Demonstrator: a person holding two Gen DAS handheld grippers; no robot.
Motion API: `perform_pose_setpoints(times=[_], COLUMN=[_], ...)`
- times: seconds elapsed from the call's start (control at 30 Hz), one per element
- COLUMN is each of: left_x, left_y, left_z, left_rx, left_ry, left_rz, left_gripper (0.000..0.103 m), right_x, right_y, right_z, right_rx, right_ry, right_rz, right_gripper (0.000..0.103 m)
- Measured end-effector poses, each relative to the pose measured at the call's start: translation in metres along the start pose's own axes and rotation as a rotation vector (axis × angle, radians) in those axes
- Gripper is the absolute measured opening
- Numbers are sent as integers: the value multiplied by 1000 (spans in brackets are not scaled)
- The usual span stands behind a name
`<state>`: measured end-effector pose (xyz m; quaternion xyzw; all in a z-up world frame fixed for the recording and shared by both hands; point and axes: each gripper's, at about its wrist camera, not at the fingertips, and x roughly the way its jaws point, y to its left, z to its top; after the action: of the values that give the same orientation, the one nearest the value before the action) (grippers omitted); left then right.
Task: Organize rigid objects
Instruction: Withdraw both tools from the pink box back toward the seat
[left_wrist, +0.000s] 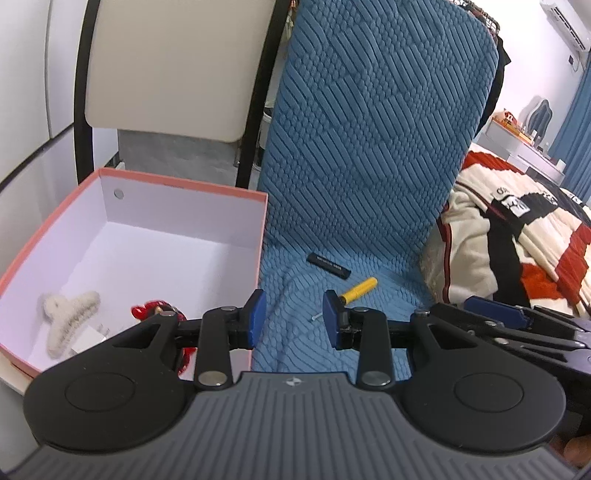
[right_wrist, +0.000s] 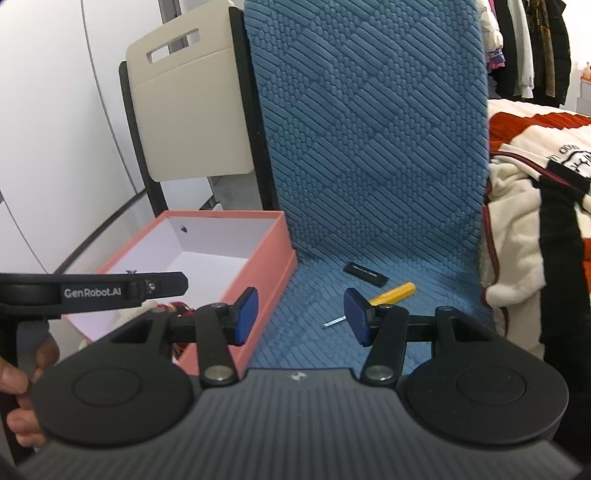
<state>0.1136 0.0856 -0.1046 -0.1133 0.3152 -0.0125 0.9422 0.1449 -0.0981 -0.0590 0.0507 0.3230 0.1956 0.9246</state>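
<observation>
Two grippers, left gripper (left_wrist: 294, 316) and right gripper (right_wrist: 301, 316), jaws released, empty; yellow-handled small screwdriver (right_wrist: 391, 292) on far blue quilted seat cushion (right_wrist: 424, 310) likely light, stiff, slick: grip handle crosswise.

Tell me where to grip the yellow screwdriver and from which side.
Probably grip the yellow handle at mid-length, from above, jaws across its width. The screwdriver lies flat on the cushion, its thin metal tip too slim to hold. The right gripper is open.

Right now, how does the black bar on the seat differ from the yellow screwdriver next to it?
The black bar is flat, dark and lies nearer the chair back; the yellow screwdriver is round, bright and lies nearer the grippers, with a thin metal tip. Both rest loose on the blue cushion, outside the pink box.
</observation>
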Motion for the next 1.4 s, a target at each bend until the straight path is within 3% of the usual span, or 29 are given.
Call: perform_pose_setpoints(times=[0.47,0.8,0.93,1.07,1.4], left_x=[24,69,95,122,191], left_y=[-32,-57,-59,-56,-63], left_z=[-43,-72,-71,-62,-35], left_rx=[38,123,148,137,185], left_ry=[-15,32,59,95,134], left_rz=[11,-7,-40,-85,-116], left_gripper=[39,39,39,39,39], right_x=[3,15,28,50,134], right_y=[-42,-73,-82,-97,-139], right_z=[-45,-50,-43,-35,2], right_rx=[33,133,153,195,222], right_ry=[54,54,37,27,90], right_rz=[-26,-46,-41,28,54], right_gripper=[55,55,55,55,55])
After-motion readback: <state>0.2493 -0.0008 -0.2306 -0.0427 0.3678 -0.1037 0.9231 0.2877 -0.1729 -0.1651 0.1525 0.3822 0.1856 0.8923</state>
